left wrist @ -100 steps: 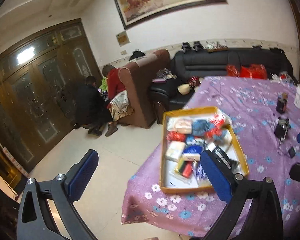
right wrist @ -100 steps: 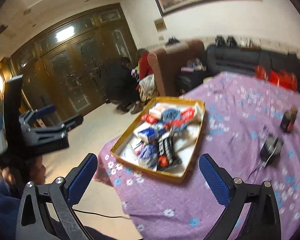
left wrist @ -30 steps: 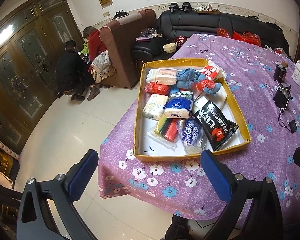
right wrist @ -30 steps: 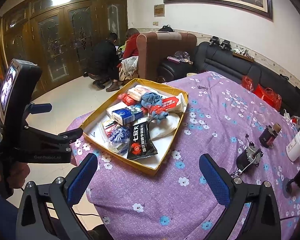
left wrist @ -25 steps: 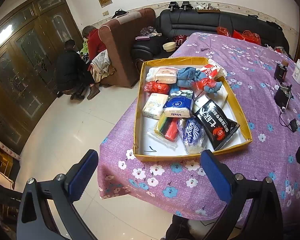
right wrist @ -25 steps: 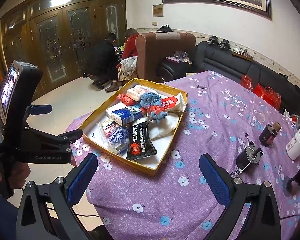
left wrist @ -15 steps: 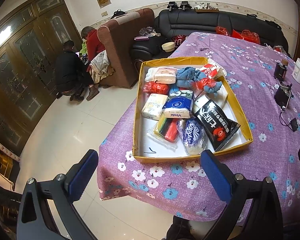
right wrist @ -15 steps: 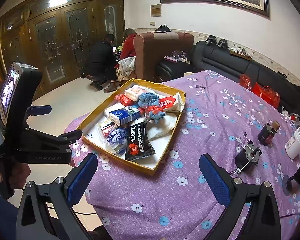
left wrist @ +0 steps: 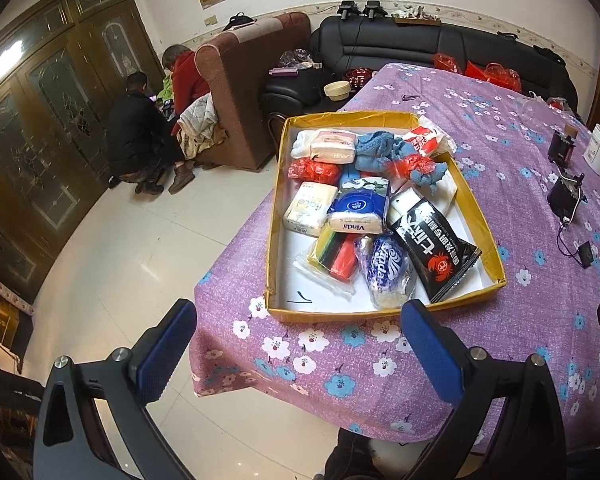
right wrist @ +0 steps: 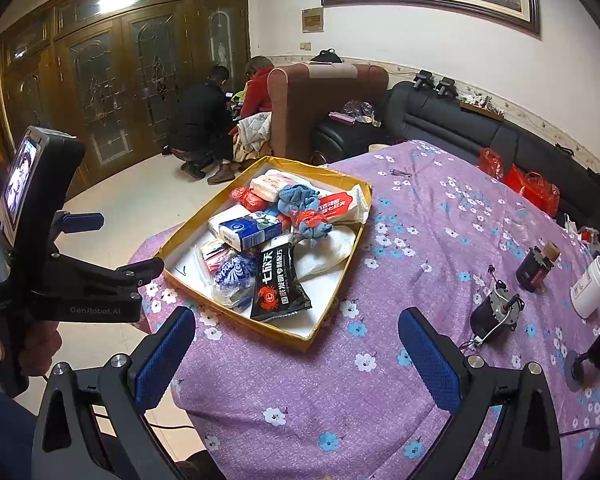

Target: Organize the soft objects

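Note:
A yellow-rimmed shallow box [left wrist: 275, 216] [right wrist: 332, 300] lies on the purple flowered tablecloth near the table's corner. It holds several soft items: tissue packs [left wrist: 358, 212] [right wrist: 249, 231], a black snack bag [left wrist: 434, 248] [right wrist: 278, 284], blue knitted cloth [left wrist: 376, 146] [right wrist: 298, 196], a red crumpled bag [left wrist: 314, 170], a blue-white pouch [left wrist: 386, 270] and coloured sponges [left wrist: 336, 250]. My left gripper [left wrist: 300, 344] hovers open before the box's near edge, holding nothing. My right gripper [right wrist: 296, 344] is open and empty too, over the cloth right of the box. The left tool's body [right wrist: 72, 284] shows in the right wrist view.
Two small motors [right wrist: 496, 308] [right wrist: 536, 266], a white jar [right wrist: 592, 286] and cables lie on the cloth to the right. A brown armchair [left wrist: 244, 80] and black sofa [left wrist: 420, 48] stand behind. Two people [left wrist: 140, 136] crouch by the wooden doors.
Both views have tipped down and drawn a little nearer to the box over the last seconds. In the last second only a slight drift; nothing in the box moved.

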The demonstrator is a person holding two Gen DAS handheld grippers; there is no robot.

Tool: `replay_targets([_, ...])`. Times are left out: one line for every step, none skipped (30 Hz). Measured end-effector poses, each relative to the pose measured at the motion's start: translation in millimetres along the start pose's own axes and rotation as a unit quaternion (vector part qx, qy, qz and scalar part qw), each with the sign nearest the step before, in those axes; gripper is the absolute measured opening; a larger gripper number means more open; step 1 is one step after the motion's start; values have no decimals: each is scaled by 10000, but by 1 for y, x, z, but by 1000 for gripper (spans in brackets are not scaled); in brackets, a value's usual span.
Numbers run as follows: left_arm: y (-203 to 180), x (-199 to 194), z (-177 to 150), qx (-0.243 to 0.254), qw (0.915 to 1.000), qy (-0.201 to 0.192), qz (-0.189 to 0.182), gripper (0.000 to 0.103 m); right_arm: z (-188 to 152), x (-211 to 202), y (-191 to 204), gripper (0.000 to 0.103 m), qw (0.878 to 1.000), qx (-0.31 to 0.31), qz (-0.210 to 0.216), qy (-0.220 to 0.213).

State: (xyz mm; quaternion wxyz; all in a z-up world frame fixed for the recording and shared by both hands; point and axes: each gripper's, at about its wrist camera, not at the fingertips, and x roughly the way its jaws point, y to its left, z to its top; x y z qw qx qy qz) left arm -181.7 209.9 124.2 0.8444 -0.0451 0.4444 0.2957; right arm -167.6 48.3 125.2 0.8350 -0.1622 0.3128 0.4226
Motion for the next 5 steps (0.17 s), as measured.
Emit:
replay_targets([1,-1,0,-35,10000,-4,-35,102,0,0,0,103,10000,-1,-1,-3])
replay_targets([2,-2,-1,-61,10000,-41,-14,102,0,0,0,103,10000,-3,-2,-5])
replay_targets([3,-3,-2,-67,10000,-66,-2,102,0,0,0,103,10000,1,-2,0])
replay_targets([3,-4,-2,-66,9999,-79,25,102,0,0,0,103,10000,5,-4,4])
replay_targets([3,-4,-2,-80,9999,-79,44,102,0,0,0,103,10000,4,-2,7])
